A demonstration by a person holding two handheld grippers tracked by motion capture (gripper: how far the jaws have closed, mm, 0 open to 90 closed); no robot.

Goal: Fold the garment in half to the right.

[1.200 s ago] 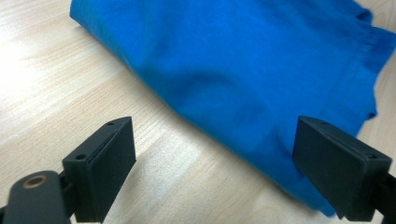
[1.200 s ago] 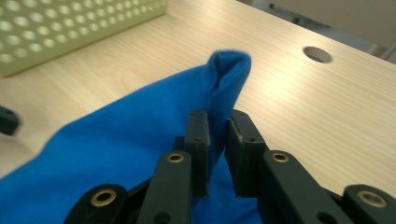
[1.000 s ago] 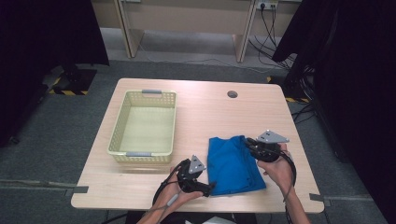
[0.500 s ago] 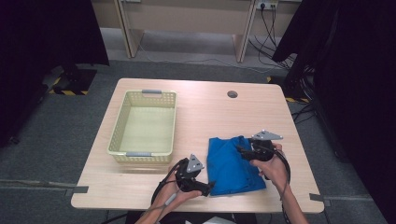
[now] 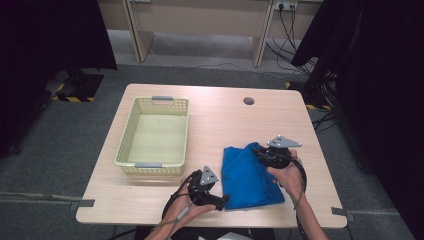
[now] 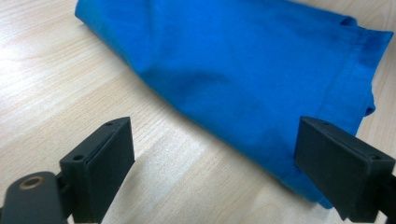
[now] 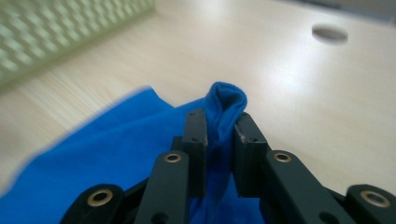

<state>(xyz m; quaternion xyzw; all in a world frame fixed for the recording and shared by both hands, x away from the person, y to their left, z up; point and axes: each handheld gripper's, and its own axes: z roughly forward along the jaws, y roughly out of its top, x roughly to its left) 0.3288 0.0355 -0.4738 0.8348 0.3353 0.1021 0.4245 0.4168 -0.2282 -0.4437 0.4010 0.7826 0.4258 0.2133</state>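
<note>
**Pale wood table, blue cloth pinched at its far edge**

Light wood-grain tabletop (image 5: 220, 125) fills the middle of the room, with grey floor around it and dark curtains to either side. Nearest the person, the left gripper (image 5: 220, 202) rests low at the near edge of the table, its jaws spread wide and closed on nothing. In the left gripper view (image 6: 212, 154) one jaw stands over bare wood and the other over the hemmed corner of the folded blue cloth (image 6: 252, 70), which lies between them without being pressed.

Just beyond, the blue cloth (image 5: 250, 175) lies on the right half of the table, near the front. The right gripper (image 5: 260, 151) sits at the cloth's far right edge. Its jaws have just been closing, and in the right gripper view (image 7: 219, 154) they are clamped on a raised fold of the blue cloth (image 7: 226, 105).

Farther left stands a pale yellow-green plastic basket (image 5: 127, 145). At the far side of the table is a round cable hole (image 5: 248, 101).
</note>
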